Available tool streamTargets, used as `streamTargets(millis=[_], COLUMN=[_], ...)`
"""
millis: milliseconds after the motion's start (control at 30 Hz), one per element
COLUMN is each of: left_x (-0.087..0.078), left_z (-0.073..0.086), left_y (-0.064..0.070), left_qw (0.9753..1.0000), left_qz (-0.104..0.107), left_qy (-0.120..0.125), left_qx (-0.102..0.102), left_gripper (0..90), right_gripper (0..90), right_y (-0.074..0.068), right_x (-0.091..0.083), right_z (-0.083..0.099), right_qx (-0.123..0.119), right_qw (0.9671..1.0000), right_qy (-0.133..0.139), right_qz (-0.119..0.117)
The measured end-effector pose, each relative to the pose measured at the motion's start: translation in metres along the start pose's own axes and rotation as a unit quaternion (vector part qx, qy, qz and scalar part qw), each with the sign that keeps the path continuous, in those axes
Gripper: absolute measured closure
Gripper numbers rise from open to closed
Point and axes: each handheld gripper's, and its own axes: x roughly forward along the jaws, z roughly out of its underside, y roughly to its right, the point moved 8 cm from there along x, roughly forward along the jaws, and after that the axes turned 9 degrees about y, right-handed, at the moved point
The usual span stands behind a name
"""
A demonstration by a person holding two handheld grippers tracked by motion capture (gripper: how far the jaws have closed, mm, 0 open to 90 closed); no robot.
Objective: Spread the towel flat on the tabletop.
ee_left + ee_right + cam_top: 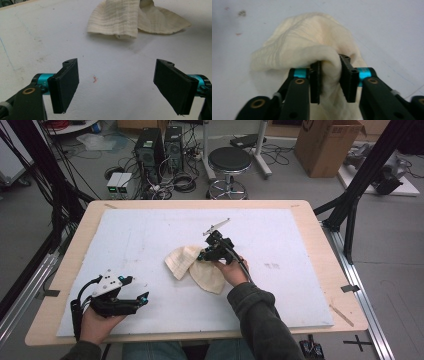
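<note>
The right gripper view shows the right claw point(331, 80) pinching a bunched fold of the cream cloth point(299, 47), a grip that the high view hides behind the gripper body. There the cloth point(195, 267) lies mid-desk point(65, 270) on the white sheet point(150, 230), at nine o'clock of the right claw point(204, 254). The left claw point(142, 299) rests at the near left, jaws spread wide with nothing between; its own view puts the cloth point(125, 20) at twelve o'clock, top cut off
</note>
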Motion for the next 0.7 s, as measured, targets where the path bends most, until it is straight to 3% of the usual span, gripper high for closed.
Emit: streamTargets(millis=[33, 233, 433, 533, 600, 700], left_x=[0.000, 0.001, 0.005, 0.009, 0.012, 0.020], left_z=[0.000, -0.001, -0.009, -0.014, -0.017, -0.017], left_y=[0.001, 0.004, 0.009, 0.012, 0.016, 0.022], left_qw=[1.0000, 1.0000, 0.9997, 0.9992, 0.9988, 0.9987], left_qz=[0.001, 0.004, 0.013, 0.019, 0.028, 0.043], left_qy=[-0.001, 0.000, 0.018, 0.031, 0.033, 0.024], left_qx=[-0.001, 0.000, -0.011, -0.017, -0.023, -0.015], left_gripper=[20.9, 20.9, 21.3, 23.0, 25.8, 33.9], right_gripper=[59.8, 49.2, 48.1, 48.9, 51.1, 53.0], right_y=[-0.005, -0.018, -0.026, -0.030, -0.034, -0.040], right_x=[-0.007, -0.035, -0.068, -0.078, -0.082, -0.087], right_z=[-0.004, -0.011, -0.005, 0.007, 0.014, 0.027], right_qx=[-0.010, -0.030, -0.048, -0.055, -0.062, -0.062], right_qw=[0.9998, 0.9983, 0.9957, 0.9954, 0.9945, 0.9940], right_qy=[0.013, 0.048, 0.077, 0.076, 0.082, 0.084], right_qz=[-0.007, -0.014, -0.017, -0.020, -0.022, -0.030])
